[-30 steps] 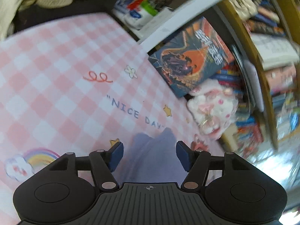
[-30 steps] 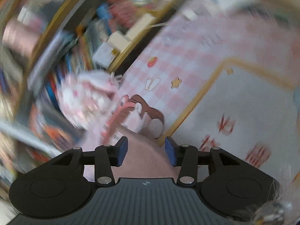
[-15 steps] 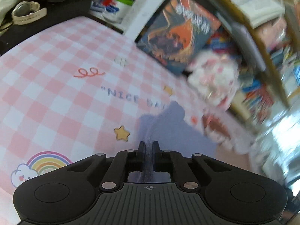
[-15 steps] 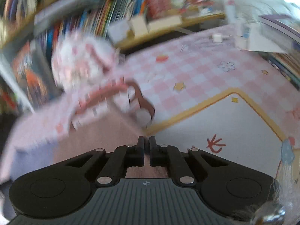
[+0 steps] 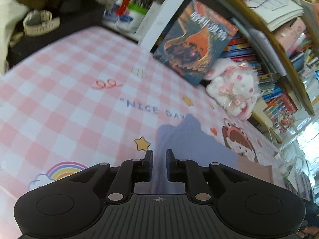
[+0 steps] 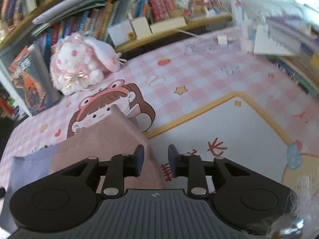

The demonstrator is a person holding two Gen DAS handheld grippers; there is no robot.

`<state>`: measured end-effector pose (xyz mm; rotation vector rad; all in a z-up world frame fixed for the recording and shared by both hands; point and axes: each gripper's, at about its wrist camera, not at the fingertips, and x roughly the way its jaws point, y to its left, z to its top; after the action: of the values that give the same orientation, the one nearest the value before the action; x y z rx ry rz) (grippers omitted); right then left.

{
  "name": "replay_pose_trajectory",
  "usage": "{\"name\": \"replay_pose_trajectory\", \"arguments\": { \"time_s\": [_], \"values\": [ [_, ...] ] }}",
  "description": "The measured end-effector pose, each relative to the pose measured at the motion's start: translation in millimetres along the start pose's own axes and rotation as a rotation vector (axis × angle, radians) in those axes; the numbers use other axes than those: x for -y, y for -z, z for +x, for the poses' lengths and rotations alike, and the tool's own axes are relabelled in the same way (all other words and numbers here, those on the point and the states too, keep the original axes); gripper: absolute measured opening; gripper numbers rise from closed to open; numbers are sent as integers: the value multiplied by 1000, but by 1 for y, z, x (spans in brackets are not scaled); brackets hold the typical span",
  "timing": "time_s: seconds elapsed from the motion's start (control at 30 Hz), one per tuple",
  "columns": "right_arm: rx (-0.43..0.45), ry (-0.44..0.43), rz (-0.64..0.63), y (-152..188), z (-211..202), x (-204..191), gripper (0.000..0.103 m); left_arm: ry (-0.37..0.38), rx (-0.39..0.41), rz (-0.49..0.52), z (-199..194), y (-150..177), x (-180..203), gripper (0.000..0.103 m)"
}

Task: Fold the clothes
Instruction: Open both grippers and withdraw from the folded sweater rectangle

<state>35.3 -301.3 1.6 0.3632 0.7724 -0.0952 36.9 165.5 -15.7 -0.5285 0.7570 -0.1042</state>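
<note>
A soft cloth, lavender [image 5: 189, 137] at one end and dusty pink [image 6: 111, 139] at the other, lies on the pink checked desk mat [image 5: 69, 99]. My left gripper [image 5: 159, 157] sits low over the lavender end. Its jaws are opening, a narrow gap apart, and a ridge of lavender fabric runs between them without being pinched. My right gripper [image 6: 153, 153] is over the pink end. Its jaws are opening too, and they stand wider. The cloth's right edge passes under its left finger [image 6: 138, 159], with bare mat showing in the rest of the gap.
A white and pink plush bunny [image 5: 235, 87] and a leaning book [image 5: 195, 39] stand at the mat's far edge, against crowded bookshelves [image 6: 119, 20]. A watch [image 5: 39, 23] and a pen holder [image 5: 135, 10] lie beyond the far left corner.
Both grippers stood wide open a second ago, then closed fully on the cloth. Their jaws have now parted again. Both views have rolled, and the cloth lies flatter on the mat.
</note>
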Motion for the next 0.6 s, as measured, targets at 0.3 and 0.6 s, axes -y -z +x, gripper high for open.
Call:
{"name": "replay_pose_trajectory", "arguments": {
  "time_s": [0.3, 0.6],
  "values": [
    [22, -15, -139, 28, -39, -18, 39, -41, 14, 123, -28, 28, 32, 14],
    [-25, -6, -203, 58, -59, -15, 61, -76, 13, 174, -47, 64, 65, 34]
  ]
}}
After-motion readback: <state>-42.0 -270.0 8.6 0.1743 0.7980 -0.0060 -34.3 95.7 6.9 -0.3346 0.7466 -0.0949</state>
